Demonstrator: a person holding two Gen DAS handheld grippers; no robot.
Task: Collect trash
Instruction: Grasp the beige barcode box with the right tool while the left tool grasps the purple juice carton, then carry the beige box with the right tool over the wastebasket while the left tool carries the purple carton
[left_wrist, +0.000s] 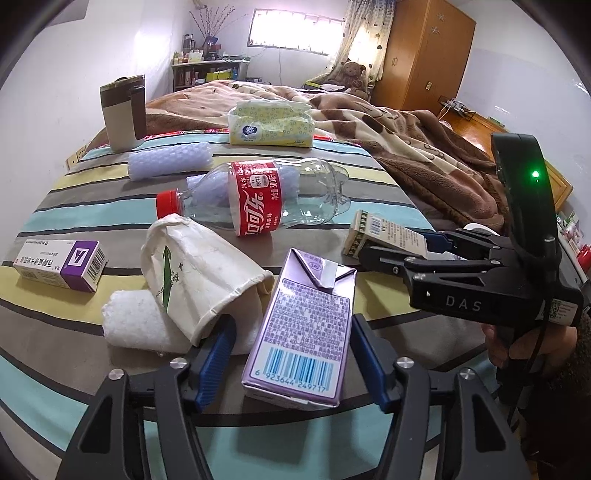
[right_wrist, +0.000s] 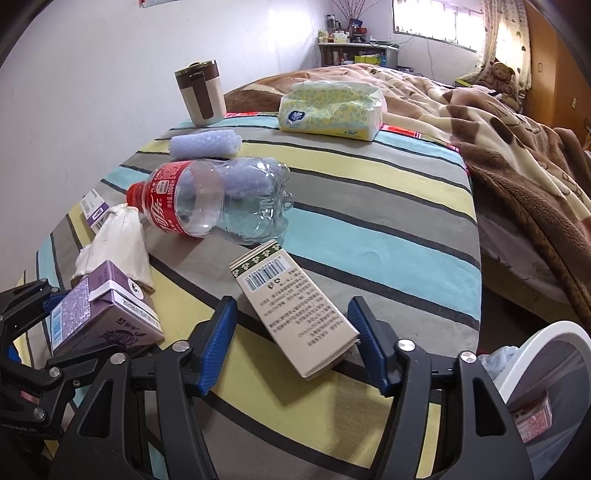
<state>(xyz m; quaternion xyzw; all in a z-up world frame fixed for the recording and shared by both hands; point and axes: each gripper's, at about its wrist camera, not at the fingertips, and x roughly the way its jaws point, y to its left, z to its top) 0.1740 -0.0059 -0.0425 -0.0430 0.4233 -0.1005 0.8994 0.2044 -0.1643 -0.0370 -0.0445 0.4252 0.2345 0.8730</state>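
Low in the left wrist view, the left gripper (left_wrist: 293, 354) straddles a purple drink carton (left_wrist: 301, 332) lying on the striped bed (left_wrist: 369, 177), pads not yet pressing; in the right wrist view, the right gripper (right_wrist: 291, 343) likewise brackets a beige box (right_wrist: 291, 314), unclamped; both look light, crushable cardboard, best pinched across flat sides.

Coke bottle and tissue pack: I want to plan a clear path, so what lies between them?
In the right wrist view, only bare striped sheet separates the Coke bottle from the tissue pack; the bubble-wrap roll sits off to the left.
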